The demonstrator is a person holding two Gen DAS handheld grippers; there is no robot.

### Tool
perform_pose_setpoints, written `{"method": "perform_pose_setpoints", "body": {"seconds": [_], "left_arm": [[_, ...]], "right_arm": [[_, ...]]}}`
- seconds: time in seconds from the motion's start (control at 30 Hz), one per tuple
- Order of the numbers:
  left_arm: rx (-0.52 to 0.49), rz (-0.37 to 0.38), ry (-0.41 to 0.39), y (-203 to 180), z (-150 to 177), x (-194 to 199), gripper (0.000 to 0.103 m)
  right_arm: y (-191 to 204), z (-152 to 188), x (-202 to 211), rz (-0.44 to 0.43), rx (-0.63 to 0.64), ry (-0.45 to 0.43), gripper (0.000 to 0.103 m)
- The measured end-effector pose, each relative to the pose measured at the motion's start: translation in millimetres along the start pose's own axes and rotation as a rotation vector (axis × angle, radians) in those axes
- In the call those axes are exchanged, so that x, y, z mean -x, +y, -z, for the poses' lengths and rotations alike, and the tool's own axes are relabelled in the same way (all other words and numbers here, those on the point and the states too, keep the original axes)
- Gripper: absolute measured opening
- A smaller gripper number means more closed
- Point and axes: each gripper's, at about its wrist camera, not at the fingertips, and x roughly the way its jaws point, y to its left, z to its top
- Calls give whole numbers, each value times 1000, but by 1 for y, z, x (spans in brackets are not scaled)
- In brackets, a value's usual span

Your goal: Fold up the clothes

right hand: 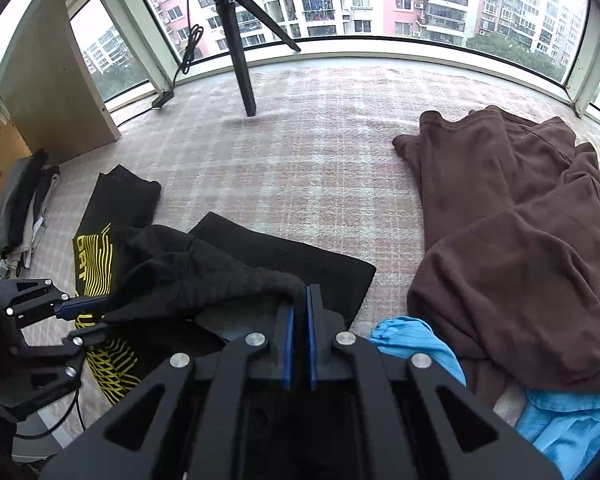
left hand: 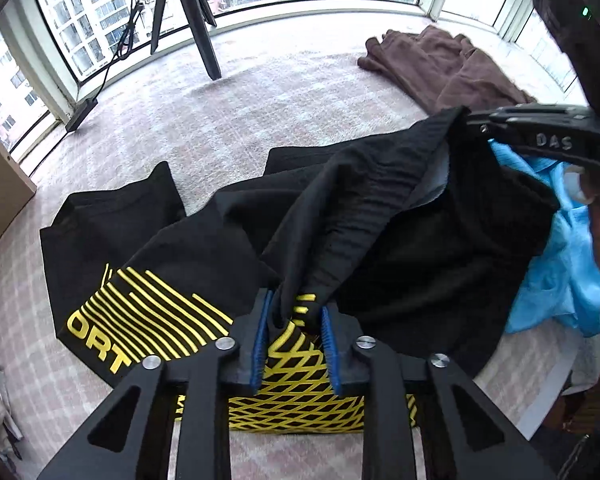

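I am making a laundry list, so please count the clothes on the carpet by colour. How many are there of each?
Black with yellow print: 1, the black garment, held up by both grippers, left gripper and right gripper
Brown: 1, the brown garment
Light blue: 1, the blue garment
Total: 3
A dark pile at the left edge is unclear and not counted.

Right gripper [right hand: 299, 312] pinching black garment [right hand: 204, 272] edge; left gripper [right hand: 90, 316] grips opposite end; brown garment [right hand: 520, 232] heaped near carpet [right hand: 300, 152] right edge.
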Motion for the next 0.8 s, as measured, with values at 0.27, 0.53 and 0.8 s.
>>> {"method": "perform_pose_setpoints", "body": {"seconds": [0.27, 0.53, 0.8], "left_arm": [[116, -81, -148, 82, 78, 148, 11], [246, -207, -122, 136, 136, 159, 6], [180, -109, -39, 112, 148, 93, 9]], "right_arm": [[-9, 72, 97, -126, 54, -131, 64], [24, 117, 85, 0, 185, -95, 64], [70, 132, 13, 92, 420, 37, 63]]}}
